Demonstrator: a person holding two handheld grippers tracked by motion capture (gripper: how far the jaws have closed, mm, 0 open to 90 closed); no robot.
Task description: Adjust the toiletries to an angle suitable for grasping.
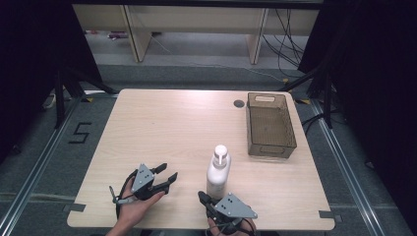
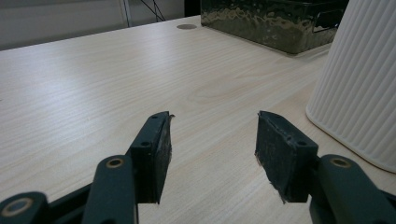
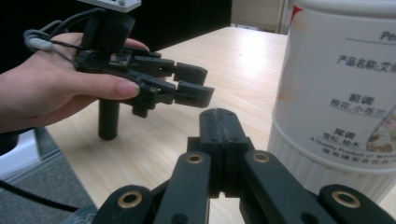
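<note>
White plastic pump bottle (image 1: pixel 218 173), ribbed base, printed label; upright on tabletop (image 1: pixel 172 128), near edge. Right hand-held gripper (image 1: pixel 203 197) pressed together just beside it; left hand-held gripper (image 1: pixel 167 173) spread, empty.

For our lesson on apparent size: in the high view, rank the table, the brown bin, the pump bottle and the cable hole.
1. table
2. brown bin
3. pump bottle
4. cable hole
</note>
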